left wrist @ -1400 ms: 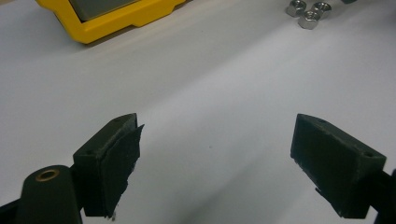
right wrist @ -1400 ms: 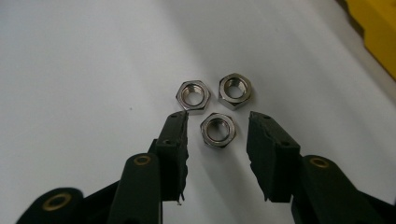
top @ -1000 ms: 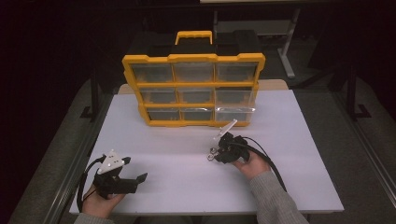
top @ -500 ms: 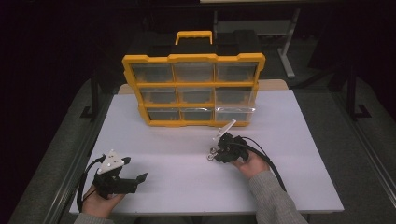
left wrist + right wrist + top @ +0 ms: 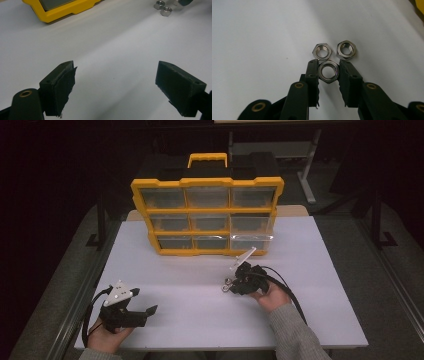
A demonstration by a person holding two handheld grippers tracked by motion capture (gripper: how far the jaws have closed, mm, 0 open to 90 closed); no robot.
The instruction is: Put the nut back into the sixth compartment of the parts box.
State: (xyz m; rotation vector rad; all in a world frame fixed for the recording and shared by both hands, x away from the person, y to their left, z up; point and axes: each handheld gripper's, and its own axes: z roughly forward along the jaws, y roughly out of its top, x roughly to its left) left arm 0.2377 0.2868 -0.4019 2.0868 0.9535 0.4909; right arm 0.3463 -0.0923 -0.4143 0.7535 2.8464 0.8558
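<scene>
While the left gripper [image 5: 142, 312] rests near the front left corner of the white table [image 5: 190, 285] with its jaws spread wide and bare tabletop between them, the right gripper [image 5: 329, 72] has its jaws pinched on a steel nut [image 5: 328, 71], one pad pressed against each side. Compared with a second ago, little has changed: both hands sit in the same places in the high view, and the right jaws have closed the last small amount onto the nut. Two more nuts [image 5: 322, 51] lie flat on the table just beyond the held one, side by side and close to each other, the nearer one touching or almost touching it. In the high view the right gripper [image 5: 235, 282] is right of the table's middle, a little in front of the yellow organizer [image 5: 207, 182], which stands upright at the back with three rows of clear drawers. One clear drawer [image 5: 251, 242] at the bottom right stands slightly out. Open white surface stretches between the two grippers and along the front edge. To the right of the right hand [image 5: 272, 295], bare table runs to the side edge.
</scene>
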